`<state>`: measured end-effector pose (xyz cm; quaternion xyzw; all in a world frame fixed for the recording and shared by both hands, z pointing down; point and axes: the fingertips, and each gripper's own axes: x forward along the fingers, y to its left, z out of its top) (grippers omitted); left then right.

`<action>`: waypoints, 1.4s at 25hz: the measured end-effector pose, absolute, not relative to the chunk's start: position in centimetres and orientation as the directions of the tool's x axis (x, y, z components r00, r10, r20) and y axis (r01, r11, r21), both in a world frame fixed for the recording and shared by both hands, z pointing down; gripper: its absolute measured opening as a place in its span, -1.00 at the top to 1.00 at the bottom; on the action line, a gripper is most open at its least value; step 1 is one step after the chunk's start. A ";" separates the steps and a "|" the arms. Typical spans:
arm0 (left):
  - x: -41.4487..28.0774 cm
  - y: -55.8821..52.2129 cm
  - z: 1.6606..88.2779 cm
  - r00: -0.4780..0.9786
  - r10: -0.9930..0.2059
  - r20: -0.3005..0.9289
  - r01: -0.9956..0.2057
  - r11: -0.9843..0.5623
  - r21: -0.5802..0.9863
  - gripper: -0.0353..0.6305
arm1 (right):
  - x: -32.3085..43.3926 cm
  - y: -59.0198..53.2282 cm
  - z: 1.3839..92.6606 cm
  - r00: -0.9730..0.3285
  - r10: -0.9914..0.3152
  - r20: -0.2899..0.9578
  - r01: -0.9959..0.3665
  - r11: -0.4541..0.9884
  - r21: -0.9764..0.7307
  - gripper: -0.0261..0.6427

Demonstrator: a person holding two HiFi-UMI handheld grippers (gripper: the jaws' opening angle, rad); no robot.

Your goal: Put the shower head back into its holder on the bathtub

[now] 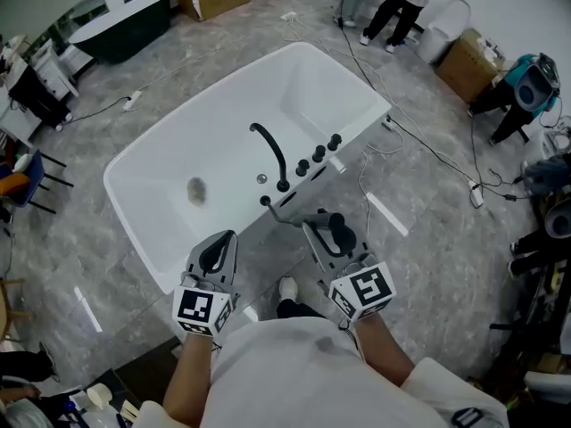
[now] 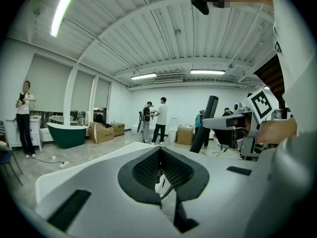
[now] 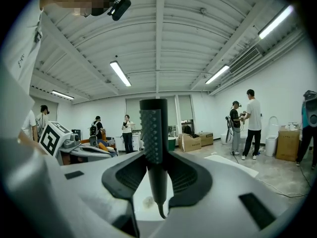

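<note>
Off the near long edge of the white bathtub (image 1: 227,127), toward its left end, we see the left gripper (image 1: 223,242) held over the grey floor (image 1: 428,239). Its jaws are pressed together with nothing between them. In the left gripper view (image 2: 159,155) the ribbed pads (image 2: 143,170) meet at the tips, and only a thin slit shows lower down.

Inside the bathtub, a round drain (image 1: 196,190) lies in the bottom toward the left end. On the middle of the near edge a curved black spout (image 1: 269,150) arches over the basin. A row of black knobs (image 1: 318,154) follows the same edge to its right. A small black fitting (image 1: 265,201) sits on that edge just below the spout. We think it may be the holder, but it is too small for us to be sure. A grey hose (image 1: 285,217) runs from that spot toward the right.

Just off the near edge, right of the fitting and clear of the rim, the right gripper (image 1: 323,227) pinches the black shower head (image 1: 342,232). In the right gripper view (image 3: 157,157) the shower head (image 3: 152,128) stands upright between the pads, its nubbed face turned left, and the hose leaves its lower end.

Beyond the far right corner of the bathtub, two people (image 1: 393,7) stand on the floor.
</note>
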<state>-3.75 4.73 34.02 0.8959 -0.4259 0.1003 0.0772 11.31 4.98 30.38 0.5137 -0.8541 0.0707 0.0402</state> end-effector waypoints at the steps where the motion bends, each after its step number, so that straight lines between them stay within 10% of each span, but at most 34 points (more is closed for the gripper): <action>1: -3.6 4.3 34.1 0.612 -0.751 0.247 -0.782 -0.620 0.053 0.87 | 11.4 4.4 30.5 -0.476 -0.868 0.142 -0.879 0.469 -0.081 0.50; 35: -5.9 -5.7 36.6 0.566 -0.772 0.291 -0.819 -0.567 0.089 0.87 | 9.1 -6.4 33.4 -0.542 -0.805 0.243 -0.839 0.537 -0.093 0.50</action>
